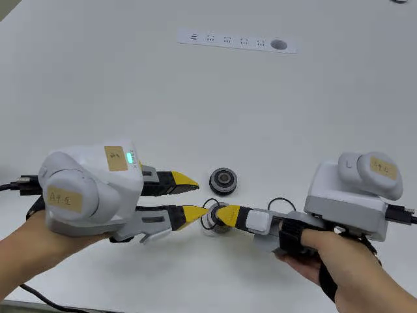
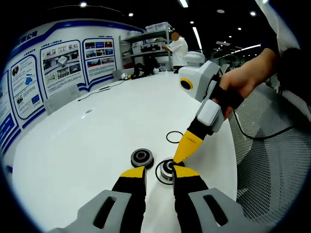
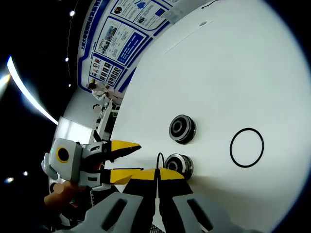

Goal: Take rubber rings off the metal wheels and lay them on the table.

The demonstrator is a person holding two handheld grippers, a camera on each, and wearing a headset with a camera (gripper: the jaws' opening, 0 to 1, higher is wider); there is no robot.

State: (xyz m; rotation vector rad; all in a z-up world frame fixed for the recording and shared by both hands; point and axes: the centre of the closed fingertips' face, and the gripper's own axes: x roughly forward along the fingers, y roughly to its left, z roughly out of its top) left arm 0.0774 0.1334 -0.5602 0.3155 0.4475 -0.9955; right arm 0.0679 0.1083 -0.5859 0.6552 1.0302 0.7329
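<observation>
Two metal wheels lie on the white table (image 1: 195, 111). The far wheel (image 1: 223, 180) (image 2: 142, 157) (image 3: 182, 128) wears its black rubber ring. The near wheel (image 1: 218, 223) (image 2: 168, 169) (image 3: 179, 164) sits between both grippers, its ring (image 3: 159, 158) pulled partly off and looped loosely around it. My right gripper (image 1: 228, 215) (image 2: 183, 151) (image 3: 157, 173) is shut on that ring's strand. My left gripper (image 1: 191, 197) (image 2: 159, 172) (image 3: 133, 158) is open, its lower jaw tip right beside the near wheel. A loose ring (image 1: 280, 205) (image 2: 175, 137) (image 3: 247, 147) lies flat on the table.
A white power strip (image 1: 238, 41) lies flat at the far side of the table. The table's front edge runs just below my hands, with a black cable (image 1: 32, 297) at the lower left. A person (image 2: 177, 48) stands far off by shelves.
</observation>
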